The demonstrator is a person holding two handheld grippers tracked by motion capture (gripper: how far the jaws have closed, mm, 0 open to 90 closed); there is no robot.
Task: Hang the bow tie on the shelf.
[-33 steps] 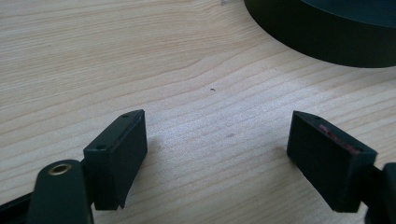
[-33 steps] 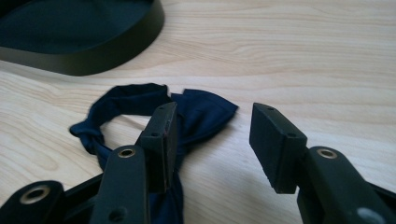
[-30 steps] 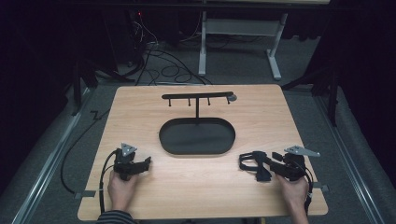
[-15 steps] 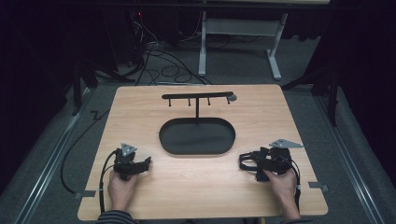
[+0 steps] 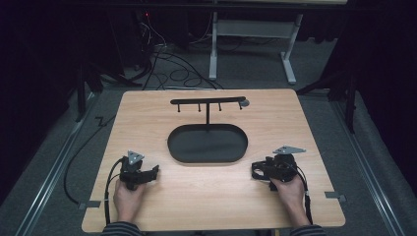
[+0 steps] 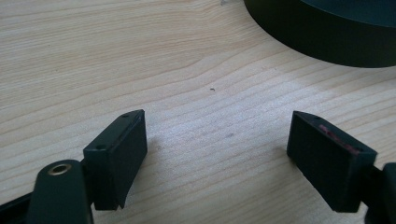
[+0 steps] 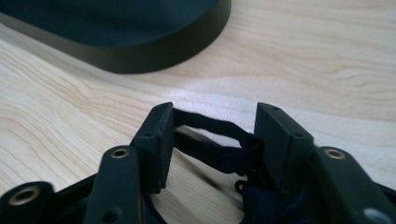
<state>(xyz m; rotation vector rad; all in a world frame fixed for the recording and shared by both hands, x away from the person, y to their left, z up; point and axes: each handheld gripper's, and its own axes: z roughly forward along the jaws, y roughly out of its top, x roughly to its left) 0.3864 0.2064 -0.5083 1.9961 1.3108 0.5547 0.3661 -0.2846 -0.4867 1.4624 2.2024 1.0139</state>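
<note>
two black straps [image 7: 210, 140] sit between the right gripper [image 7: 210, 135] jaws, just closing, their ends hidden; left gripper [image 6: 215, 149] gapes empty.

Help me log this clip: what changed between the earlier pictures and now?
The right gripper slid left across the table, toward the black tray, taking the black strap between its jaws along. Its jaws have just been closing a little around the strap. The left gripper stayed put, open and empty. The tray and the hook stand did not move.
</note>
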